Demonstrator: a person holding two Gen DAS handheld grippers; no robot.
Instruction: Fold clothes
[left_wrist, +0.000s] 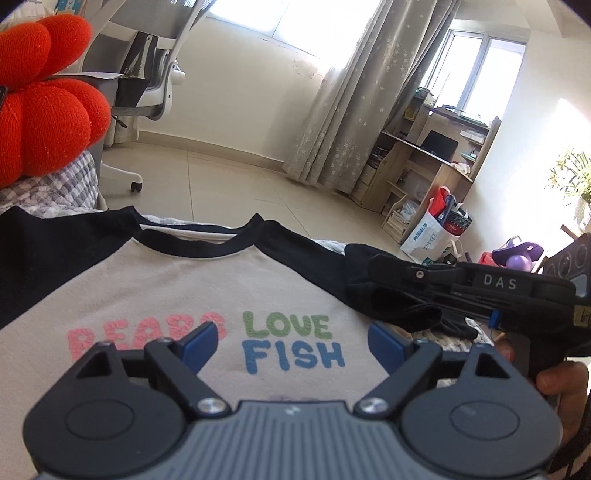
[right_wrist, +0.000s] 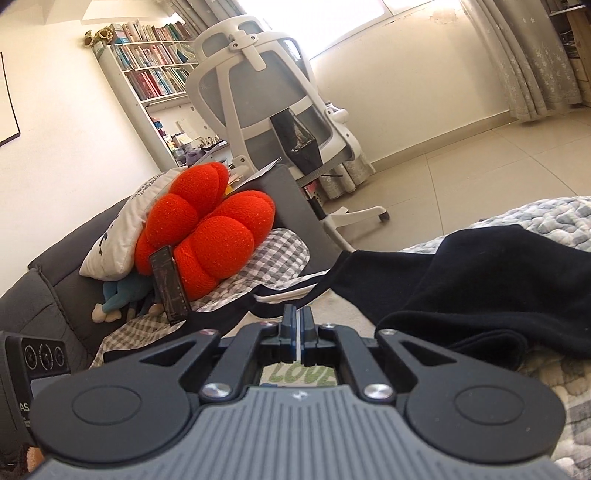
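Observation:
A beige T-shirt (left_wrist: 184, 280) with black sleeves and collar lies face up, its print reading BEARS LOVE FISH. My left gripper (left_wrist: 293, 343) hovers over the print, open, with nothing between its blue pads (left_wrist: 201, 341). The shirt's right black sleeve (left_wrist: 399, 314) is bunched and folded inward. My right gripper (left_wrist: 376, 266) reaches in from the right just above that sleeve, held by a hand (left_wrist: 557, 380). In the right wrist view the right gripper (right_wrist: 298, 315) is shut, tips over the collar area, and I see no cloth between the pads. The black sleeve (right_wrist: 498, 280) lies to its right.
A red pumpkin-shaped cushion (right_wrist: 207, 229) and a phone (right_wrist: 168, 284) leaning against it sit at the sofa's (right_wrist: 44, 295) far end, beside a white pillow (right_wrist: 122, 236). A white office chair (right_wrist: 273, 110) stands behind. A wooden desk (left_wrist: 424, 158) and bags (left_wrist: 432, 232) are across the tiled floor.

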